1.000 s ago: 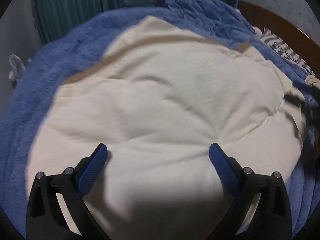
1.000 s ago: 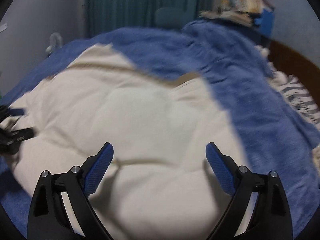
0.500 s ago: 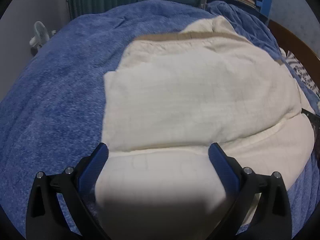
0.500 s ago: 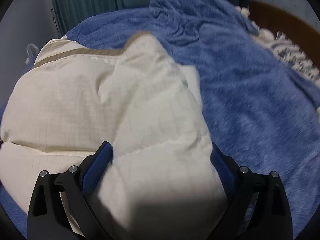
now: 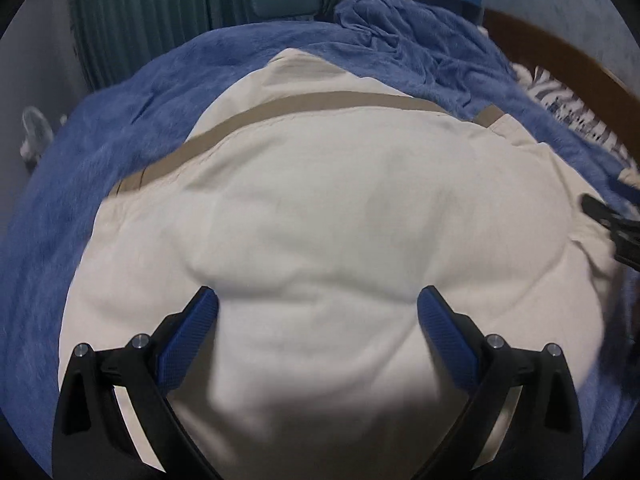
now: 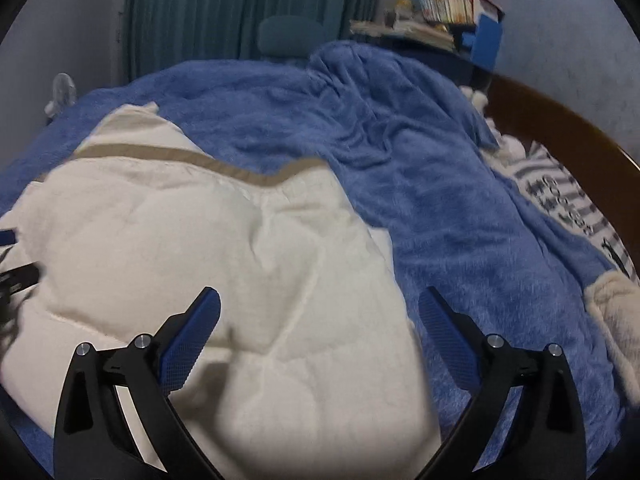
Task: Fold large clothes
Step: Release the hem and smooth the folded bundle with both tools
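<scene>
Cream garment (image 5: pixel 340 216) with a tan stripe (image 5: pixel 280 110) on a blue blanket (image 6: pixel 420 160); teal curtains (image 6: pixel 240 8).

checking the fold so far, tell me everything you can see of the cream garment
The cream garment is a large, puffy, quilted-looking piece with faint stitch lines and a tan band across its far end. It lies folded, in rumpled layers, on the blue fleece blanket. Its right edge shows a lower layer peeking out. Both grippers hover open over its near part; neither pinches it.
</scene>
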Demonstrator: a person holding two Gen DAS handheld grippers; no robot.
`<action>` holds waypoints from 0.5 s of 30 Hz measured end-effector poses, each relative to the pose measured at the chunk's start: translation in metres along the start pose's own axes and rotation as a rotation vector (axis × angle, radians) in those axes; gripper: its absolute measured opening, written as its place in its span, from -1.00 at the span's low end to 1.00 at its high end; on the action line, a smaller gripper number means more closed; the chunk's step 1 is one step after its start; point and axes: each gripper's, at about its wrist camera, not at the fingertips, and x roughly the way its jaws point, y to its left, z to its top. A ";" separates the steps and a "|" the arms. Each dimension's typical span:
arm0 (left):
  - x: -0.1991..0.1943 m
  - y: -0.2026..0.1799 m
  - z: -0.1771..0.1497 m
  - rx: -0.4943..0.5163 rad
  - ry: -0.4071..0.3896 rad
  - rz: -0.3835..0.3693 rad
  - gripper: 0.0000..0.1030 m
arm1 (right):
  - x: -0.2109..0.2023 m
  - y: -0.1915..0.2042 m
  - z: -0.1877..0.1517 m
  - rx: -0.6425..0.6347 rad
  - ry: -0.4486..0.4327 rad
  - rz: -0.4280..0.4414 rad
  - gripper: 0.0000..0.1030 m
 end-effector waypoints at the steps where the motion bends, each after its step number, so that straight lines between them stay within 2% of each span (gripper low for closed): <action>1: 0.003 -0.002 0.007 0.001 0.007 0.001 0.88 | -0.003 0.001 0.000 -0.007 -0.013 0.032 0.85; 2: 0.009 -0.001 0.017 0.000 0.027 -0.003 0.88 | -0.006 0.009 -0.001 -0.038 -0.028 0.117 0.83; 3: 0.014 0.001 0.025 -0.004 0.045 -0.010 0.88 | -0.001 0.014 0.001 -0.062 -0.020 0.140 0.82; 4: 0.019 0.004 0.030 -0.011 0.062 -0.019 0.88 | 0.005 0.023 -0.001 -0.098 0.023 0.166 0.79; 6: 0.031 0.009 0.047 -0.037 0.084 -0.030 0.88 | 0.021 0.030 -0.007 -0.090 0.106 0.233 0.71; 8: 0.043 0.014 0.062 -0.048 0.098 -0.012 0.88 | 0.036 0.029 -0.015 -0.056 0.163 0.256 0.72; 12: 0.064 0.018 0.079 -0.073 0.110 0.030 0.89 | 0.039 0.028 -0.016 -0.072 0.170 0.250 0.72; 15: 0.073 0.023 0.087 -0.103 0.083 0.040 0.89 | 0.040 0.030 -0.017 -0.073 0.168 0.256 0.72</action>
